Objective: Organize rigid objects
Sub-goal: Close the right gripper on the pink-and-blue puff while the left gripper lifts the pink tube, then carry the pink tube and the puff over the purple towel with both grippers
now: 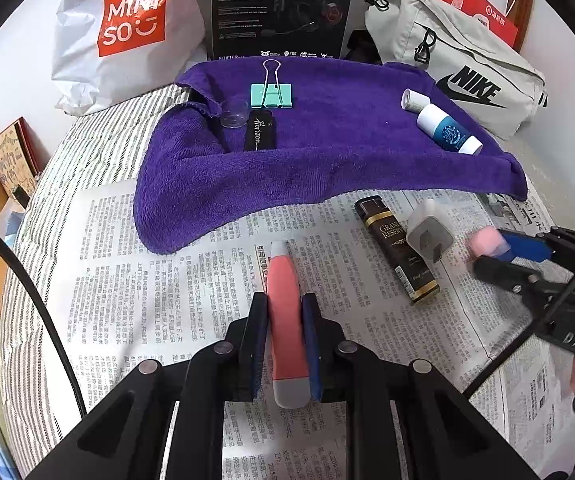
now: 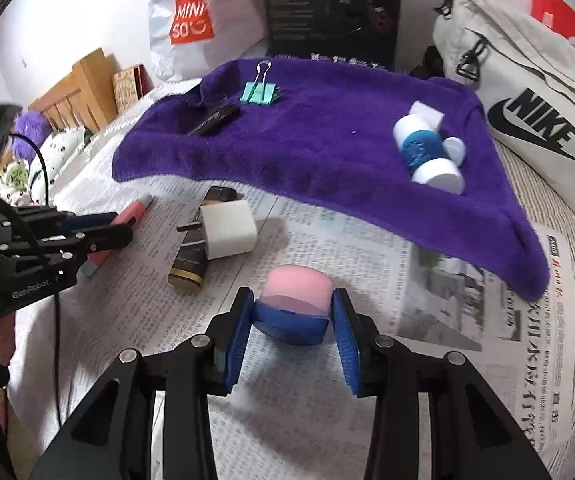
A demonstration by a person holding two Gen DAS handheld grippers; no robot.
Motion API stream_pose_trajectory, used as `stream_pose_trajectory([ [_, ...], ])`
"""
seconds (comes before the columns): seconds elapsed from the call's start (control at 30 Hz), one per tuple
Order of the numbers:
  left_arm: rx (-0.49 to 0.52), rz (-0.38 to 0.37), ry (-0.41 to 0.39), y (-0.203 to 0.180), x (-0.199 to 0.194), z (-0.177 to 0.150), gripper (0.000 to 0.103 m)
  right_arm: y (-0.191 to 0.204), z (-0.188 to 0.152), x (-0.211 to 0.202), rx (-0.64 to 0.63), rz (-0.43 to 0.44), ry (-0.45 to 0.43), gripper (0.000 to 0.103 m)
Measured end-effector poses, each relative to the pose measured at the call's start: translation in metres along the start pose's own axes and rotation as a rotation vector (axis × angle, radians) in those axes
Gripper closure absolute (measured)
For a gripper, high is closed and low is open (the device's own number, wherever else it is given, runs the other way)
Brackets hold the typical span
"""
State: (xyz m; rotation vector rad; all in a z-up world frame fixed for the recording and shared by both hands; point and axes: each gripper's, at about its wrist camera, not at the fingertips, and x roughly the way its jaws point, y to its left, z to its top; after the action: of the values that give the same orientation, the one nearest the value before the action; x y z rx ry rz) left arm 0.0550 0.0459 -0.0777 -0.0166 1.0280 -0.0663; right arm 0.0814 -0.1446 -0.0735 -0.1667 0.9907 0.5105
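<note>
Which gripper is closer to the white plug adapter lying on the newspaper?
Right. The right gripper, shut on a pink-and-blue piece, sits just beside the white plug adapter. The left gripper, shut on a pink pen, is farther off.

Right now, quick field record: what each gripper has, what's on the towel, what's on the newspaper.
left gripper: shut on pink-and-grey stick
right gripper: closed around pink-and-blue container
purple towel: teal binder clip, black case, clear cap, blue-and-white bottle, small white roll
newspaper: dark lighter, white plug adapter lying over it
</note>
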Motion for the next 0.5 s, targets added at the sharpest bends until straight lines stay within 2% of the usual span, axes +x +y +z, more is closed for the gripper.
stream_pose_trajectory([
  [0.23,-0.004,-0.024,0.005,0.0,-0.004,-0.002,0.086,-0.021,0.0,-0.014,0.038,-0.013,0.011,0.063],
  [0.37,0.029,0.021,0.006,-0.007,0.001,-0.004,0.086,-0.028,-0.002,-0.019,0.049,-0.023,0.004,0.063],
  [0.5,0.007,0.012,0.015,-0.004,0.001,-0.003,0.086,-0.031,-0.004,-0.021,0.063,-0.015,0.003,0.063],
])
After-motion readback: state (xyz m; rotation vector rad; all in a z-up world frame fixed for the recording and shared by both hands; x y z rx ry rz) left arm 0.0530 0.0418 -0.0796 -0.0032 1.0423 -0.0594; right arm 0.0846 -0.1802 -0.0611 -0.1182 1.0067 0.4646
